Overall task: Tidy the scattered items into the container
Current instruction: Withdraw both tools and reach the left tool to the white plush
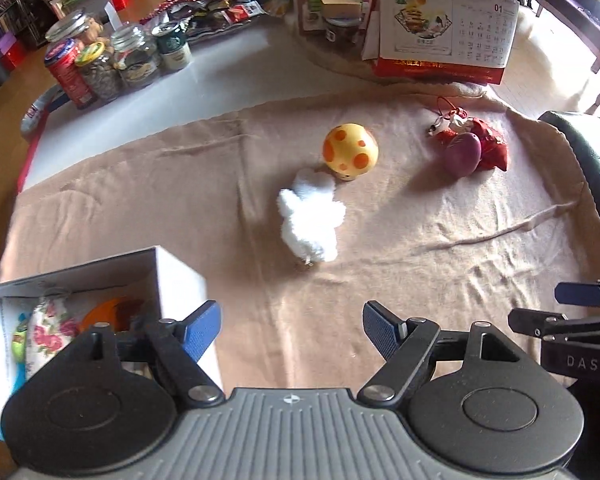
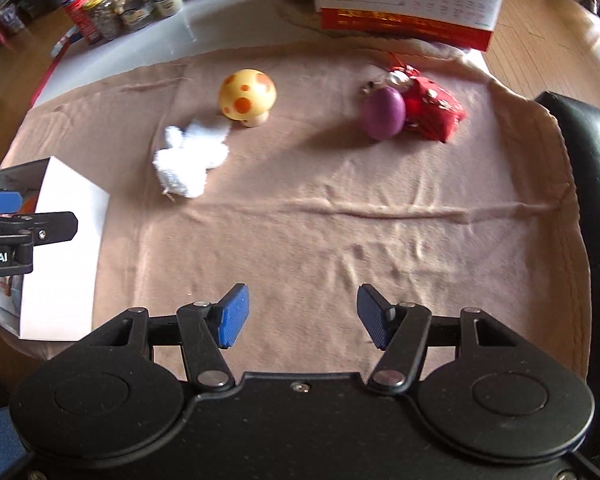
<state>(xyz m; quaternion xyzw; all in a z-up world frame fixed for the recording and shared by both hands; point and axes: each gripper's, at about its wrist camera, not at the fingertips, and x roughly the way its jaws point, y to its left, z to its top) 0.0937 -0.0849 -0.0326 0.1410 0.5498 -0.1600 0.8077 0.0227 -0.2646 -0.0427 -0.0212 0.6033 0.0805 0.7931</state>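
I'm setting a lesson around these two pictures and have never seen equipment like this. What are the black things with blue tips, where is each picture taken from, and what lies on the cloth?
Each black device is a hand-held gripper with two blue-padded fingers; a person carries one in each hand. A wide-angle camera on each looks forward along its fingers. One picture comes from the left gripper, the other from the right gripper. Both are open and hold nothing.

On the tan cloth lie a white fluffy toy, a yellow mushroom with orange spots, a purple egg and, touching it, a red cloth pouch. The white box on the left already contains some things, including a flowered cloth. Jars and a calendar stand further back.
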